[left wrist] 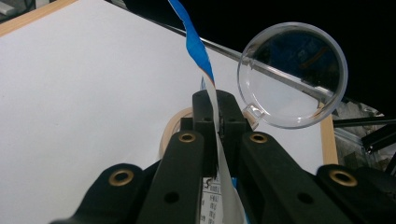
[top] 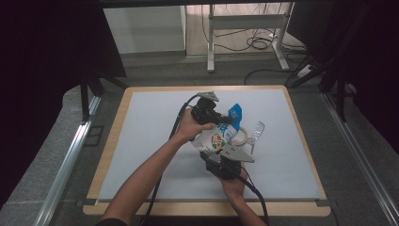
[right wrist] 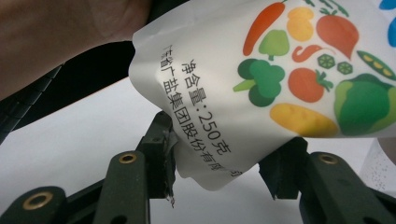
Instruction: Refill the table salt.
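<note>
While left fingers [left wrist: 217, 123] pinch its flat edge, right fingers [right wrist: 224, 163] clamp the glossy pouch [right wrist: 280, 70].

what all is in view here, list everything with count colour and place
bag: 1, white with blue top edge and printed vegetables, held above the middle of the table between both grippers
clear round lid: 1, transparent, on the table just beyond the bag
tape ring: 1, beige, on the table beside the clear lid, partly behind the bag
table: 1, white top with wooden rim, centre of the high view
desk frame: 1, white, on the floor beyond the table
cables: several, black, on the floor under that frame
left gripper: 1, black, shut on the bag's top edge
right gripper: 1, black, jaws closed on the bag's lower end
</note>
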Demonstrator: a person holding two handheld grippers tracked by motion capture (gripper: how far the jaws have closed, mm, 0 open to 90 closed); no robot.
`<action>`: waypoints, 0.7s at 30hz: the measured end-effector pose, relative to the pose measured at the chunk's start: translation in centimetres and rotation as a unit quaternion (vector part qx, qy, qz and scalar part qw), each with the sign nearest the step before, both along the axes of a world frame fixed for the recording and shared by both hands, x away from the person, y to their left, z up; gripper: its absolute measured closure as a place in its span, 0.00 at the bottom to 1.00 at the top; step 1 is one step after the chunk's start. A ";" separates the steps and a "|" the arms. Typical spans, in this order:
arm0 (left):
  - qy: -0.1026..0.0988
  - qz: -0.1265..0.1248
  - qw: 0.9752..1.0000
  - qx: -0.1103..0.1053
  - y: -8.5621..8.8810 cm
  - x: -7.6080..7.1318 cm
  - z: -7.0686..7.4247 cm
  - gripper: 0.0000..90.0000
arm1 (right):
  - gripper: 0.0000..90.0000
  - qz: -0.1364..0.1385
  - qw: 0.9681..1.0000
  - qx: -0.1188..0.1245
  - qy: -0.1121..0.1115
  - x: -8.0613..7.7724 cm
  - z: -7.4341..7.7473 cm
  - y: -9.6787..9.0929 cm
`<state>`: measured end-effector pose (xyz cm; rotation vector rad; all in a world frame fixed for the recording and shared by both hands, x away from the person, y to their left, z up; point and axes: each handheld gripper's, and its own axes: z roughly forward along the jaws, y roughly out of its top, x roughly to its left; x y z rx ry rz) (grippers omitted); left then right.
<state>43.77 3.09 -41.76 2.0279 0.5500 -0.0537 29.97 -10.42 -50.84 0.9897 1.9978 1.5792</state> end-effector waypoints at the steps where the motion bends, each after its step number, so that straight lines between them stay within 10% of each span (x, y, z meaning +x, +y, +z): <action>1: 0.001 -0.001 1.000 0.001 0.0 0.0 0.0 0.99 | 0.58 0.001 1.000 0.000 0.001 0.0 0.0 0.0; 21: 0.005 -0.008 1.000 0.005 -0.4 0.2 0.2 0.99 | 0.58 -0.003 1.000 0.001 0.008 0.2 0.2 0.1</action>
